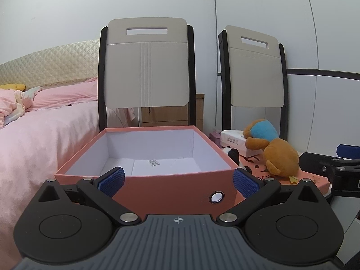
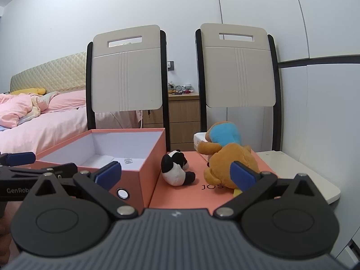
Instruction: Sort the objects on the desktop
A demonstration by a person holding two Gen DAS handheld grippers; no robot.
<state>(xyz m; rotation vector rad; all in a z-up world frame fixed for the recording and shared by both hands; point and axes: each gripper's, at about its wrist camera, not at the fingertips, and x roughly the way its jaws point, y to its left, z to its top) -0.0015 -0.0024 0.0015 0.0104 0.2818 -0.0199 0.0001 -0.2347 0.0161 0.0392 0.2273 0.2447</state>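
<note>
Both grippers, left gripper [image 1: 178, 181] and right gripper [image 2: 175, 172], are spread, holding nothing. Only the right view shows the whole panda [image 2: 176, 168], at twelve o'clock beside the box [image 2: 144, 175]; the bear [image 2: 227, 157] lies at one o'clock.

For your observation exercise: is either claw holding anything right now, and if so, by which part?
Nothing is held. The left claw and the right claw are both open and bare, short of the box, panda and bear.
</note>
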